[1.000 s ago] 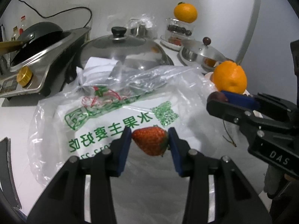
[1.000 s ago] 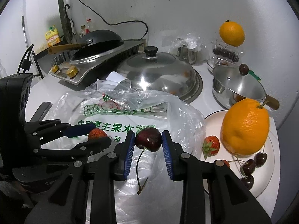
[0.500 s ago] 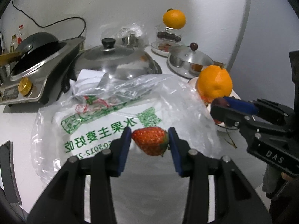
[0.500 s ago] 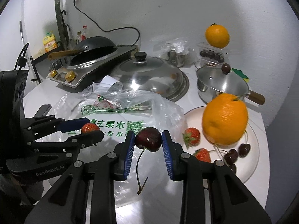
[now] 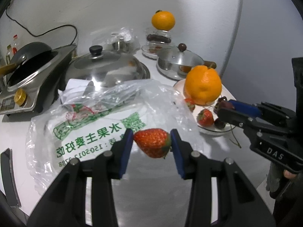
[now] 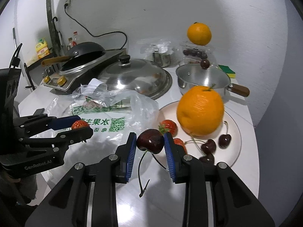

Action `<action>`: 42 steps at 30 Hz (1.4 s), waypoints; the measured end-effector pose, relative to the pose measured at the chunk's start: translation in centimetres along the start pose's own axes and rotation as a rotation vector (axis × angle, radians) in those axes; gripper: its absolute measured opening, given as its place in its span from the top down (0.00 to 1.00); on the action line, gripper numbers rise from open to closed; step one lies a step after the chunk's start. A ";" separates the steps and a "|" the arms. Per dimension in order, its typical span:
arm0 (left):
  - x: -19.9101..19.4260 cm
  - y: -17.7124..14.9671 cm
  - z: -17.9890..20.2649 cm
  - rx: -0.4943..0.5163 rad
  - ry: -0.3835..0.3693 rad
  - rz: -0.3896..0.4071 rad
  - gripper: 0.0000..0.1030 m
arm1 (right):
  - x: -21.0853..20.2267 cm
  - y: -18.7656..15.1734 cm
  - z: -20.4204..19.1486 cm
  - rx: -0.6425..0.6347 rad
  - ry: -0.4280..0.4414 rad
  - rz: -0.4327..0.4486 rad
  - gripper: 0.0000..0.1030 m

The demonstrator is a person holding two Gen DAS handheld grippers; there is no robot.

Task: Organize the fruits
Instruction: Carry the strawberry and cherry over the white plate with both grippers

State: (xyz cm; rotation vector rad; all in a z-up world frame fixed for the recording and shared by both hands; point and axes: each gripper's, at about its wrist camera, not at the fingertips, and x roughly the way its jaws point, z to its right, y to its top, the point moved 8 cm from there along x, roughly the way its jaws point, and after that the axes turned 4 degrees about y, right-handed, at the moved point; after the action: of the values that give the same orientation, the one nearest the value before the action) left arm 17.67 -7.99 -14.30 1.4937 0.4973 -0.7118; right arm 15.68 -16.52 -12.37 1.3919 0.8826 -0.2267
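Observation:
My left gripper (image 5: pixel 151 143) is shut on a red strawberry (image 5: pixel 152 144) and holds it above the plastic bag (image 5: pixel 98 117). My right gripper (image 6: pixel 150 143) is shut on a dark cherry (image 6: pixel 150 141) whose stem hangs down, just left of the white plate (image 6: pixel 234 151). The plate holds a large orange (image 6: pixel 199 110), strawberries (image 6: pixel 169 126) and several cherries (image 6: pixel 208 146). The left gripper with its strawberry also shows at the left of the right wrist view (image 6: pixel 79 125). The right gripper with its cherry shows at the right of the left wrist view (image 5: pixel 224 106).
A big steel lid (image 6: pixel 136 75), a lidded steel pot (image 6: pixel 204 76) with a wooden handle, an induction cooker with a black wok (image 6: pixel 83 54), a clear box of cherries (image 6: pixel 195 52) topped by an orange (image 6: pixel 198 34), and a green sponge (image 6: pixel 227 71) stand behind.
Both grippers have pulled back and moved right toward the plate, each still holding its fruit. The plate and its orange now sit closer to the right gripper.

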 end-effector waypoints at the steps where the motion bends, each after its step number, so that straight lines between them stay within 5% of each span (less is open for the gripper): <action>1: 0.0 0.1 0.3 0.005 0.000 0.000 0.60 | -0.1 -0.1 0.3 0.004 -0.002 0.001 0.69; 42: 3.0 2.1 7.4 0.098 -0.028 -0.016 0.60 | -1.1 -2.1 8.9 0.085 -0.054 0.010 0.69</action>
State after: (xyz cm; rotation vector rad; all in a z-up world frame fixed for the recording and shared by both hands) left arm 20.27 -15.81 -14.60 1.5703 0.4588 -0.7785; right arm 17.24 -25.43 -13.92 1.4614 0.8292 -0.2961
